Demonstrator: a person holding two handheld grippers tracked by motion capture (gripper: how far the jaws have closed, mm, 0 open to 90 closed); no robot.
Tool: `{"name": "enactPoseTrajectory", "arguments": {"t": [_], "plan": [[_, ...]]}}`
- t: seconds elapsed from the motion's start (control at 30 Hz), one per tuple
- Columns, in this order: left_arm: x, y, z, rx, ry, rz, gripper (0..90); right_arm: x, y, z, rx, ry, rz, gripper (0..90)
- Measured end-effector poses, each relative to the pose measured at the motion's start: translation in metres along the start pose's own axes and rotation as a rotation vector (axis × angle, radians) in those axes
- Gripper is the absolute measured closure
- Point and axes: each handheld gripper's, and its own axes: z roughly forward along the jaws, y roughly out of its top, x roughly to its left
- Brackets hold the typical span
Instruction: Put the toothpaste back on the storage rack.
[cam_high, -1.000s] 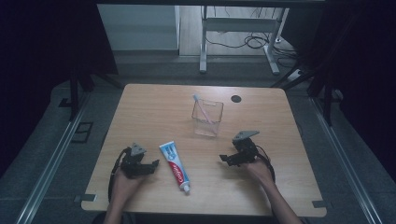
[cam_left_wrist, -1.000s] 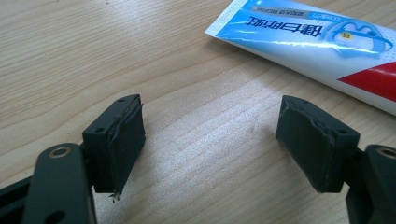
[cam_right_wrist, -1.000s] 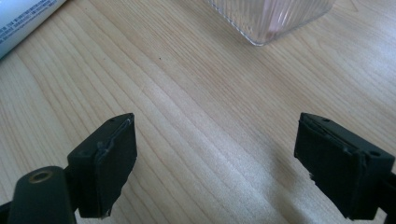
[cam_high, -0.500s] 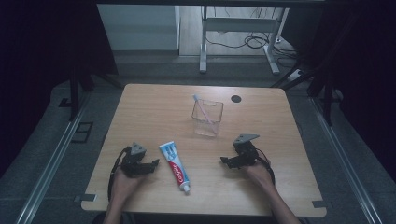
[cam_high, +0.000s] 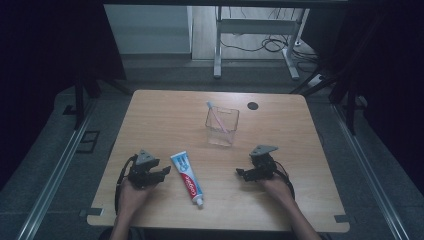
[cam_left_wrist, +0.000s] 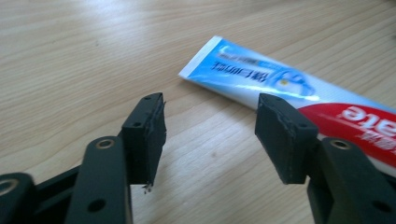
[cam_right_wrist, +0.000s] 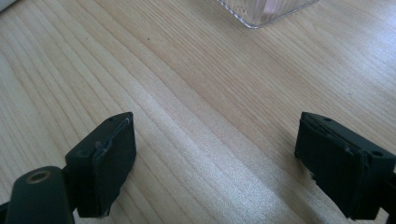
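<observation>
Lying flat on the wooden table (cam_high: 150, 115), a toothpaste tube (cam_high: 186, 172) is seen between the two grippers in the high view, nearer the left one, with its cap pointed toward the person's edge and its flat crimped end pointed away. The left gripper (cam_high: 165, 172) is held by the left hand (cam_high: 131, 192) near the front left of the table, just beside the tube, and its jaws are aimed toward it. In the left gripper view the gripper (cam_left_wrist: 210, 128) is shown released: its two black jaws are spread, bare wood is seen between them, and nothing is held. The tube (cam_left_wrist: 261, 79) is seen just past the jaw tips in that view, its crimped end nearest the gap, and it is not touched by either jaw. The right gripper (cam_high: 241, 173) is held by the right hand (cam_high: 277, 186) near the front right of the table, well apart from the tube. In the right gripper view the gripper (cam_right_wrist: 212, 135) is likewise released, with its jaws spread wide over bare wood. A clear cup (cam_high: 222, 125) is set behind the grippers at mid-table, and a toothbrush (cam_high: 216, 114) is stood tilted inside it. One corner of the cup (cam_right_wrist: 266, 10) is seen at the top of the right gripper view. A small dark disc (cam_high: 253, 105) is seen near the far edge of the table.
</observation>
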Motion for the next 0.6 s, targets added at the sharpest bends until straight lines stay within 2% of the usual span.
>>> {"name": "enactPoseTrajectory", "arguments": {"t": [0.2, 0.33, 0.6], "plan": [[-0.009, 0.008, -0.003, -0.007, -0.041, 0.01, 51.7, 0.0, -0.001, 0.0, -0.002, -0.008, 0.004, 12.2], [-0.018, 0.015, -0.004, 0.007, -0.071, 0.029, 59.2, 0.0, -0.001, -0.001, -0.001, -0.007, 0.004, 12.2], [-0.045, 0.032, -0.003, 0.003, -0.175, 0.067, 63.3, 0.0, -0.001, -0.001, -0.001, -0.008, 0.004, 12.3]]}}
